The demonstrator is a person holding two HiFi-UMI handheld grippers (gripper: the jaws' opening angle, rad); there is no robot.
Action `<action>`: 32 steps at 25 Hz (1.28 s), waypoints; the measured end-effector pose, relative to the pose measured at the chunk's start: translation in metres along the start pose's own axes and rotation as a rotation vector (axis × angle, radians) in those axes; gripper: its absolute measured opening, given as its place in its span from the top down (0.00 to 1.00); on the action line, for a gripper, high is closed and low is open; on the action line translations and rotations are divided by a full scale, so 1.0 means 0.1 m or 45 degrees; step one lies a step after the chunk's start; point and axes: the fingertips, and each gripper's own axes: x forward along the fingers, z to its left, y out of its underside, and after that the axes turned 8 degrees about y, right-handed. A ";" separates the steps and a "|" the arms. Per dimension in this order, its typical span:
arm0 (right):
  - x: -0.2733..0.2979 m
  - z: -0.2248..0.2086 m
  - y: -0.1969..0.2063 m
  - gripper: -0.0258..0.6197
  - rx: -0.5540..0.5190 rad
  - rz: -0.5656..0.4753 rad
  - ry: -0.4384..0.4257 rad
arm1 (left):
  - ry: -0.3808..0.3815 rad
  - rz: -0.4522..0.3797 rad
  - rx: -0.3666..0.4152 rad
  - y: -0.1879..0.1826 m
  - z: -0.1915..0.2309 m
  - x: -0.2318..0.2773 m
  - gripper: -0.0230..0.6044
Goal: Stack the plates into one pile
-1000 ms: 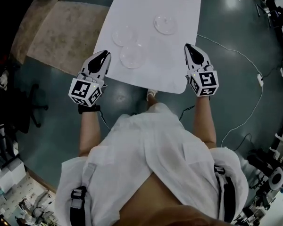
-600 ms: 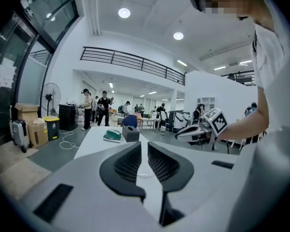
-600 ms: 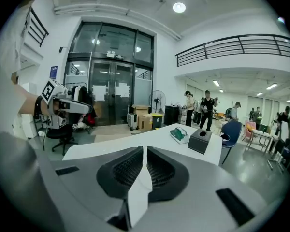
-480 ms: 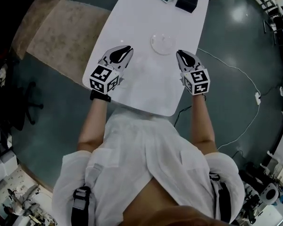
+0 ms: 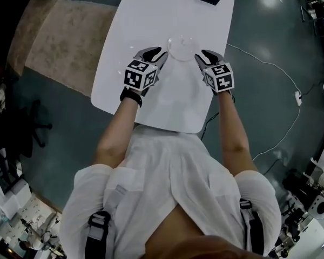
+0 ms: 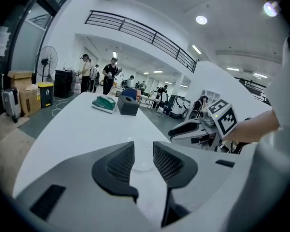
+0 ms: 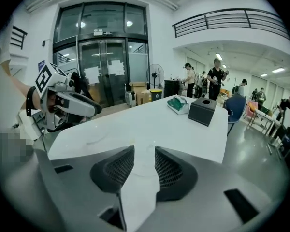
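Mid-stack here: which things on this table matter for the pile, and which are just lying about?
For the job: clear plate; faint rim, likely another plate.
Just lying about: green object; black box with a top hole, both at the far end.
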 end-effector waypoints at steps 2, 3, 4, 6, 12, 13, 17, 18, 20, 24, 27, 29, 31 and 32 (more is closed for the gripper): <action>0.14 -0.05 0.09 0.72 0.039 0.055 0.009 | -0.006 0.059 -0.048 0.10 0.07 0.18 0.77; 0.21 -0.07 0.14 0.72 0.066 0.081 0.014 | -0.012 0.084 -0.074 0.15 0.11 0.26 0.76; 0.28 -0.10 0.18 0.72 0.094 0.105 0.021 | -0.022 0.109 -0.098 0.19 0.15 0.33 0.74; 0.40 -0.14 0.25 0.71 0.140 0.150 0.039 | -0.051 0.162 -0.133 0.28 0.25 0.48 0.70; 0.66 -0.33 0.43 0.68 0.250 0.268 0.087 | -0.144 0.317 -0.185 0.45 0.50 0.84 0.67; 0.69 -0.36 0.46 0.68 0.267 0.283 0.092 | -0.159 0.337 -0.186 0.47 0.54 0.89 0.66; 0.78 -0.37 0.50 0.66 0.333 0.315 0.102 | -0.208 0.418 -0.228 0.59 0.64 0.98 0.62; 0.80 -0.36 0.51 0.66 0.348 0.321 0.108 | -0.218 0.437 -0.241 0.62 0.66 0.99 0.62; 0.84 -0.37 0.53 0.65 0.364 0.337 0.122 | -0.228 0.463 -0.259 0.67 0.69 1.04 0.62; 0.87 -0.34 0.58 0.64 0.389 0.359 0.111 | -0.233 0.488 -0.285 0.72 0.68 1.12 0.62; 0.89 -0.35 0.61 0.63 0.416 0.368 0.111 | -0.254 0.503 -0.267 0.75 0.69 1.16 0.62; 0.90 -0.35 0.61 0.64 0.426 0.361 0.115 | -0.281 0.509 -0.247 0.79 0.70 1.14 0.62; 0.91 -0.33 0.59 0.64 0.423 0.354 0.112 | -0.309 0.493 -0.232 0.81 0.72 1.14 0.62; 0.93 -0.32 0.59 0.64 0.417 0.352 0.109 | -0.314 0.470 -0.221 0.78 0.72 1.15 0.62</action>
